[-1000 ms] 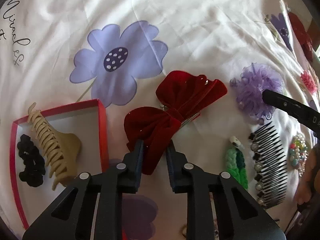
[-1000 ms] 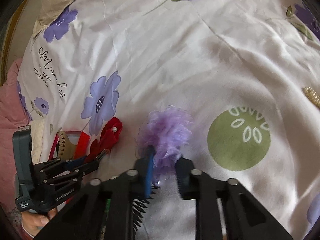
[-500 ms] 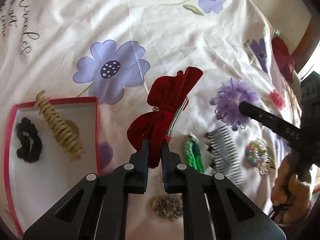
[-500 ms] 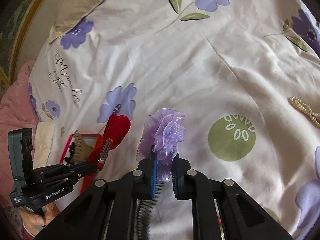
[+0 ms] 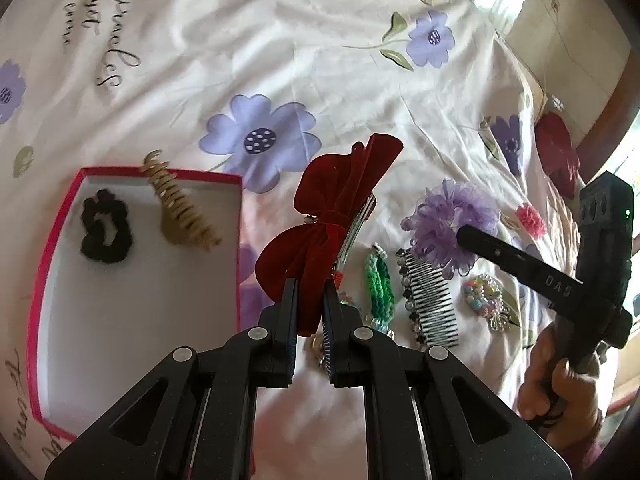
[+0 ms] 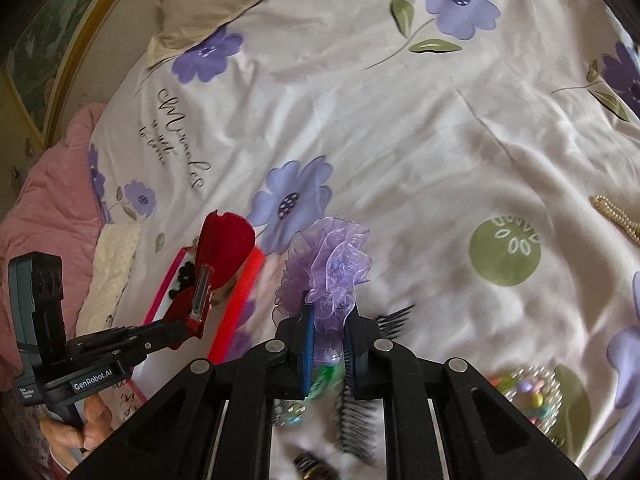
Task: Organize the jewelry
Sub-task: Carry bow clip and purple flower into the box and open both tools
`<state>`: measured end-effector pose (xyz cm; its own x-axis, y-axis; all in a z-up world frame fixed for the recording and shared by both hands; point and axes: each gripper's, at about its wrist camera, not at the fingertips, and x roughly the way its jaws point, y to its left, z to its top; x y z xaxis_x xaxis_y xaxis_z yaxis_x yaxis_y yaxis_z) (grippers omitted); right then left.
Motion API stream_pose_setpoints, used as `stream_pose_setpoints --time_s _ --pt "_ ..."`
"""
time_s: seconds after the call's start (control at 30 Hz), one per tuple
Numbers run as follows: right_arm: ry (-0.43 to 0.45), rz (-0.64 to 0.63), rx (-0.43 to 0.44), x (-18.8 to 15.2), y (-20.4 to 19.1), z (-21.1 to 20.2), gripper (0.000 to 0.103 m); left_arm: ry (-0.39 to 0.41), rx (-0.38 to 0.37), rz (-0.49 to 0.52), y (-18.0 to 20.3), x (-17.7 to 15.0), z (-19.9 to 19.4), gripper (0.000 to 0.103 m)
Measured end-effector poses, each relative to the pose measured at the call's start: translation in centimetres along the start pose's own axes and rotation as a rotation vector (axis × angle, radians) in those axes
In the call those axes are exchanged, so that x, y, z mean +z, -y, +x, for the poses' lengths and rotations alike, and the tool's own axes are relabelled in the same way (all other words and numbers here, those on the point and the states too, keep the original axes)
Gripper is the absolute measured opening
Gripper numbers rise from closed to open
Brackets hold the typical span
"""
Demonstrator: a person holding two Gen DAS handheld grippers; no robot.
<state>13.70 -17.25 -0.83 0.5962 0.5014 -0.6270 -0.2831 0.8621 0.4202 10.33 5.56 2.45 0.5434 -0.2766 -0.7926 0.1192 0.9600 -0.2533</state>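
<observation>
Left gripper (image 5: 308, 300): fingers clamped on red velvet bow clip (image 5: 332, 220), raised; red-rimmed box (image 5: 240, 216) lies leftward, nearer. Right gripper (image 6: 328, 332): fingers pinching purple organza scrunchie (image 6: 328, 264).

A box (image 5: 240, 248) lies on the bed (image 5: 320, 60) at left, holding a scrunchie (image 5: 105, 226) and a claw clip (image 5: 182, 210). To its right lie a braided band (image 5: 380, 280), then a comb (image 5: 432, 300).
</observation>
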Motion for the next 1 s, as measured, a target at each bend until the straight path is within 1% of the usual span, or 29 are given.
stream_pose_setpoints --time_s 0.23,0.57,0.77,1.0 --pt "-0.022 -0.035 0.033 -1.3 -2.6 0.0 0.012 0.033 0.018 -0.054 -2.4 -1.8 -2.8 0.009" --pt "-0.07 -0.102 0.095 -2.6 -7.4 1.8 0.012 0.058 0.07 -0.158 -7.8 -4.0 -5.5 0.008" --pt "-0.101 -0.147 0.133 -3.2 -10.3 3.3 0.012 0.098 0.096 -0.208 -10.5 -4.4 -6.9 0.008" --pt "-0.123 -0.187 0.168 -3.2 -13.2 5.0 0.012 0.151 0.121 -0.258 -13.1 -4.0 -8.2 0.008"
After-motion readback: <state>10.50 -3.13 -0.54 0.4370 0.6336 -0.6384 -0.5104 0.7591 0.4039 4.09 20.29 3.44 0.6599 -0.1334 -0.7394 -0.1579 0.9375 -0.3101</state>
